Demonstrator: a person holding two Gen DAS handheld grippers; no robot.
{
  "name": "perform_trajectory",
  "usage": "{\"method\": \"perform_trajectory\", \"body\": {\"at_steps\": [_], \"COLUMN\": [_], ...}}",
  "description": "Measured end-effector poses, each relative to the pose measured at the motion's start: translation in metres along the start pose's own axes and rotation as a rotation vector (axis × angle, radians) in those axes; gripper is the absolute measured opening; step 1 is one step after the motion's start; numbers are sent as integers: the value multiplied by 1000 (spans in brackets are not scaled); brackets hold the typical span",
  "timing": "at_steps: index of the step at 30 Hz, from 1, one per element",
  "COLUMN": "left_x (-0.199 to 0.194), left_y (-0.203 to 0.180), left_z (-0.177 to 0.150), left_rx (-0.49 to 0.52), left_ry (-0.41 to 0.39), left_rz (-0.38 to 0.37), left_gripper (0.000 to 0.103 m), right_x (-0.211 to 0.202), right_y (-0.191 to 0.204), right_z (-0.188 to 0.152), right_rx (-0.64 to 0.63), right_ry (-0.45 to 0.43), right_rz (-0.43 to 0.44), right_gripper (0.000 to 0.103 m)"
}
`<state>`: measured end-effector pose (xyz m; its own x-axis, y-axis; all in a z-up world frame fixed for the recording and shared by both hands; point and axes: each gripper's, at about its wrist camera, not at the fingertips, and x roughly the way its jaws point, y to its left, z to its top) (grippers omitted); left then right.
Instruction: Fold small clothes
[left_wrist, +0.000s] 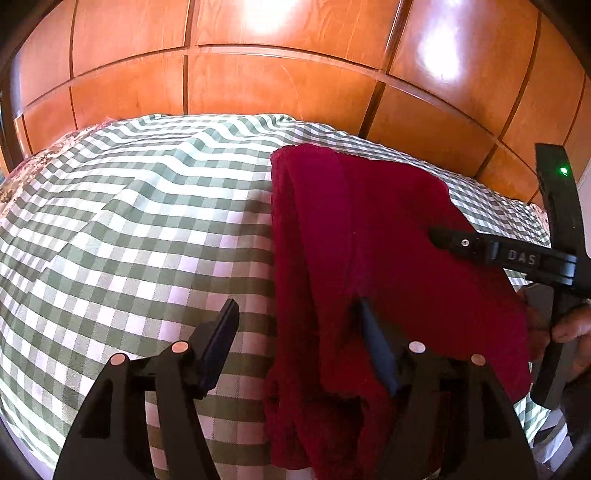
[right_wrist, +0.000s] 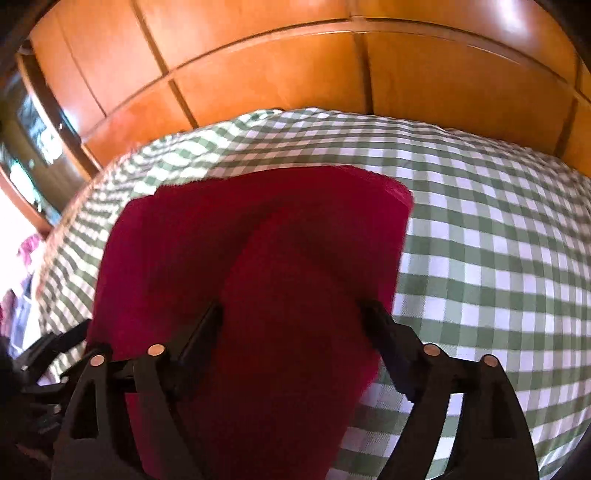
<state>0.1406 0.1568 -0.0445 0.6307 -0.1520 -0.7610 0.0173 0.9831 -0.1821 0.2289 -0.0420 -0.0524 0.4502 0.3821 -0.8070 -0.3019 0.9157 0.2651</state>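
Currently, item: red knit garment (left_wrist: 388, 258), lying folded lengthwise on green-check bedcover (left_wrist: 129, 221), w/ wooden wardrobe (left_wrist: 258, 74) behind.
L gripper (left_wrist: 299, 314): jaws wide, straddling garment's left edge, gripping nothing; prob. placed to take that edge.
R gripper (right_wrist: 291, 314): jaws wide over garment's right side, nothing pinched; looks freed for next fold.

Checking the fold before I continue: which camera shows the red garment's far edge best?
The right wrist view: the red garment shows its whole far edge on the checked cloth. The left wrist view shows it obliquely, partly behind the right gripper.
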Motion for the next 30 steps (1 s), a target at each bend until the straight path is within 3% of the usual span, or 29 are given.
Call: {"method": "perform_trajectory", "body": {"at_steps": [8, 21, 30], "left_x": [-3, -4, 4], "left_y": [1, 5, 23], "left_z": [-4, -7, -8], "left_rx": [2, -17, -60], "left_ry": [-10, -6, 15], "left_rz": [1, -8, -111], "left_gripper": [68, 75, 77], "right_x": [-22, -41, -26], "right_y": [-11, -31, -29], "right_z": [-16, -51, -54], "right_rx": [79, 222, 244], "right_ry": [-31, 5, 56], "right_rz": [86, 272, 404], "right_gripper": [88, 89, 89]}}
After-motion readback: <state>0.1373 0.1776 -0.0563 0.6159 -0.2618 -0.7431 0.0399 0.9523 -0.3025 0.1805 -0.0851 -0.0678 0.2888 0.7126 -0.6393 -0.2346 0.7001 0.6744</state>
